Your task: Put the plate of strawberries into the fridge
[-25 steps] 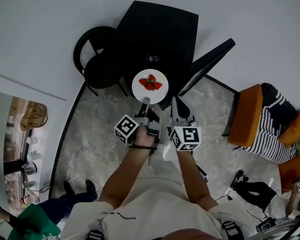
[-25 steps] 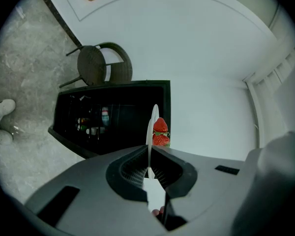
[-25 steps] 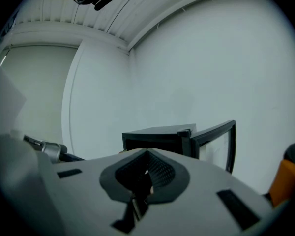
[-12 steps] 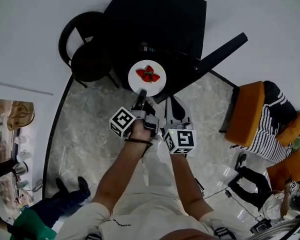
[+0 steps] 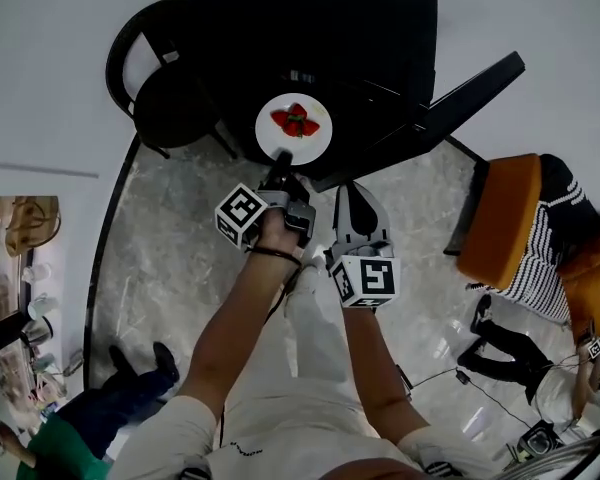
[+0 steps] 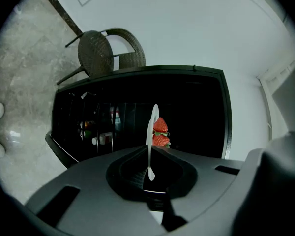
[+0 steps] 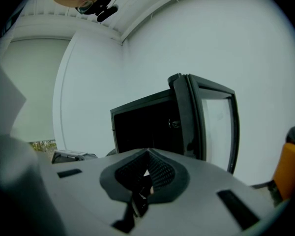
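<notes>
Left gripper view: fingers (image 6: 132, 155) clamp plate (image 6: 150, 132) rim.

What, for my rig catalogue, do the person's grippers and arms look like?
Left gripper: dark grey, with tapered jaws. Right gripper: lighter grey, same shape. Each carries a white cube with black square markers. A thin black band circles the left wrist. The sleeves are short and pale, and the forearms are bare.

My left tool (image 5: 282, 160) grips the plate (image 5: 310, 140) by its near rim, strawberries (image 5: 296, 120) on it, just before the open fridge (image 5: 350, 28). Chair (image 5: 165, 98) sits left of the fridge and the door (image 5: 450, 103) stands open to its right. My right tool (image 5: 348, 200) is beside the left one.
</notes>
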`<action>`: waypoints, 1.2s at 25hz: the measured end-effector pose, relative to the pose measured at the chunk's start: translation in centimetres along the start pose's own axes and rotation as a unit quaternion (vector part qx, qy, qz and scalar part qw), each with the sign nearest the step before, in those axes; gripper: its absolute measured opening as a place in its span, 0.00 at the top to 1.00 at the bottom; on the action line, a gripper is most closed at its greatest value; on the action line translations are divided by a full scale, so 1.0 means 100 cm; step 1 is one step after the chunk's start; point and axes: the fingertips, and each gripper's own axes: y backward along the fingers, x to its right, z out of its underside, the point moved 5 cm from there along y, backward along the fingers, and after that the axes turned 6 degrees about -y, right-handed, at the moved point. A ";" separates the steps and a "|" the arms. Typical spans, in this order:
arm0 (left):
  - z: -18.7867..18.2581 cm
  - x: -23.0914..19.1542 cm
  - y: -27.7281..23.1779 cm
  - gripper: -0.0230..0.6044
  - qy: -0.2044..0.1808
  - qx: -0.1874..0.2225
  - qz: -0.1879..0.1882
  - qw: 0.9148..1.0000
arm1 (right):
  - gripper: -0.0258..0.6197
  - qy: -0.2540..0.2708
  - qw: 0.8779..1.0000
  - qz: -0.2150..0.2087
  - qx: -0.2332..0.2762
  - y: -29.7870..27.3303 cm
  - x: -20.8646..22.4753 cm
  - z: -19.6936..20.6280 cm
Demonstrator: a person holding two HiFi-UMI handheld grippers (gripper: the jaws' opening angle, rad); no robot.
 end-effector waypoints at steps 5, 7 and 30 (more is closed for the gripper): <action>-0.008 -0.019 -0.020 0.95 -0.009 -0.010 -0.003 1.000 | 0.94 -0.006 1.000 0.000 -0.001 0.000 -0.004 0.009; -0.015 -0.029 -0.028 0.95 0.002 -0.003 -0.009 1.000 | 0.94 -0.007 1.000 0.001 -0.002 -0.001 -0.005 0.011; -0.016 -0.073 -0.098 0.95 -0.003 -0.023 -0.043 0.999 | 0.94 -0.005 1.000 -0.007 -0.007 -0.002 -0.007 0.023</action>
